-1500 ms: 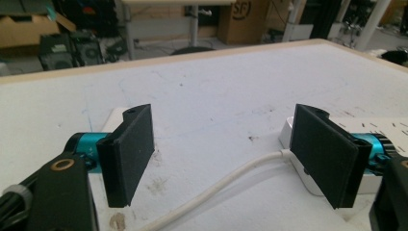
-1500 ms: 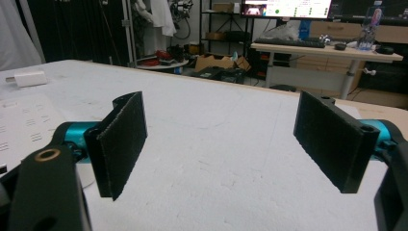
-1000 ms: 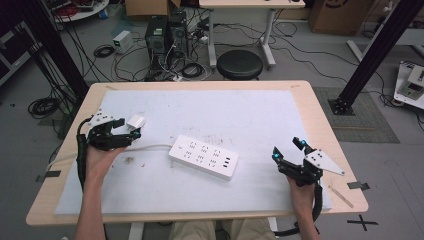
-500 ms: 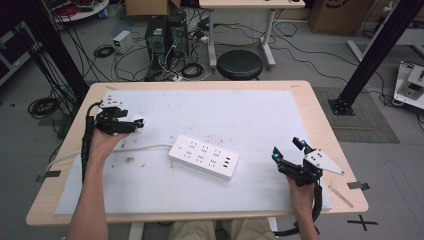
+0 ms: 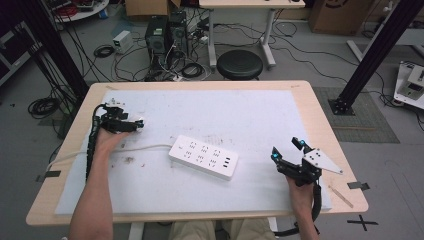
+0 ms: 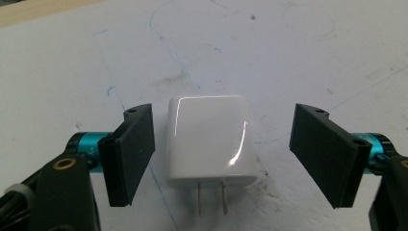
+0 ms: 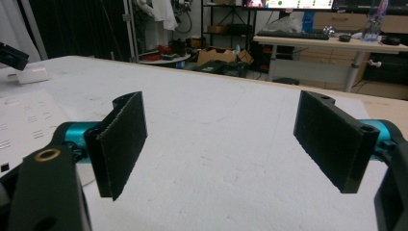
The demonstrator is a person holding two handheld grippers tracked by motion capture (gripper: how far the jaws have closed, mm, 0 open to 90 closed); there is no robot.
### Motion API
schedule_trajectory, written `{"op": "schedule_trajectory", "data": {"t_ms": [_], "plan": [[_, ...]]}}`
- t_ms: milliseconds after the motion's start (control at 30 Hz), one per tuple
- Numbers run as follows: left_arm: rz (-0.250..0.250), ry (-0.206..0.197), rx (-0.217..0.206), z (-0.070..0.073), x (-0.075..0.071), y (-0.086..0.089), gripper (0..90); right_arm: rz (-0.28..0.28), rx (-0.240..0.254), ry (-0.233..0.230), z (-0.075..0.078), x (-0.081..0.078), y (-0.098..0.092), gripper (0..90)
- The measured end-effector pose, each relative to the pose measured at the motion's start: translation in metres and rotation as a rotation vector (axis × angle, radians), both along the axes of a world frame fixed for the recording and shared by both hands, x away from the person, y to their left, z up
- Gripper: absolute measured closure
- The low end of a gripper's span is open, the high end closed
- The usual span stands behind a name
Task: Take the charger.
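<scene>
Grey floor [image 5: 280,60] strewn with cables [image 5: 42,106]; black stool [image 5: 240,64] behind table [image 5: 320,115].

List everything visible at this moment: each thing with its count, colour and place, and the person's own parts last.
charger plug: 1, white, on the mat between the left gripper's open jaws, prongs toward the camera
power strip: 1, white, mid-table, cord trailing left
mat: 1, white, covering the tabletop
table: 1, light wood
stool: 1, black, on the floor beyond the table
computer towers: 2, black, on the floor among cables
left gripper: 1, black, far left of the mat, open
right gripper: 1, black, near right corner, open, nothing between its jaws
forearms: 2, entering from the bottom edge
</scene>
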State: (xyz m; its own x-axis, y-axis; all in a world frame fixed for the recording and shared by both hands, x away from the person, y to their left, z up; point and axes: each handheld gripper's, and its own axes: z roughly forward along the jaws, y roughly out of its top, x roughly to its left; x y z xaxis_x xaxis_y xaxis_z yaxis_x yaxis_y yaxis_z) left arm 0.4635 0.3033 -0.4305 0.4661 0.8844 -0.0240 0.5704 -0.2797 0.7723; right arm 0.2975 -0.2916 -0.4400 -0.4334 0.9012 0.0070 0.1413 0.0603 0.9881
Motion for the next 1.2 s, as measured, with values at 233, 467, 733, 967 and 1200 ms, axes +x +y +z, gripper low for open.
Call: {"op": "schedule_trajectory", "data": {"t_ms": [233, 467, 733, 967, 1200], "plan": [[0.000, 0.027, 0.013, -0.010, 0.005, -0.002, 24.6, 0.000, -0.005, 0.000, 0.000, 0.000, 0.001, 19.6], [0.004, 0.035, 0.039, -0.014, 0.007, -0.004, 30.2, 0.000, -0.004, 0.001, 0.000, 0.000, 0.001, 19.6], [0.009, 0.041, 0.069, -0.015, 0.007, -0.006, 38.5, 0.001, -0.011, -0.002, 0.000, 0.001, 0.001, 19.6], [0.009, 0.041, 0.068, -0.015, 0.007, -0.005, 42.1, 0.000, -0.008, 0.005, 0.000, 0.001, 0.001, 19.6], [0.012, 0.042, 0.064, -0.014, 0.007, -0.005, 42.3, 0.001, -0.006, 0.009, 0.000, 0.000, 0.002, 19.6]]}}
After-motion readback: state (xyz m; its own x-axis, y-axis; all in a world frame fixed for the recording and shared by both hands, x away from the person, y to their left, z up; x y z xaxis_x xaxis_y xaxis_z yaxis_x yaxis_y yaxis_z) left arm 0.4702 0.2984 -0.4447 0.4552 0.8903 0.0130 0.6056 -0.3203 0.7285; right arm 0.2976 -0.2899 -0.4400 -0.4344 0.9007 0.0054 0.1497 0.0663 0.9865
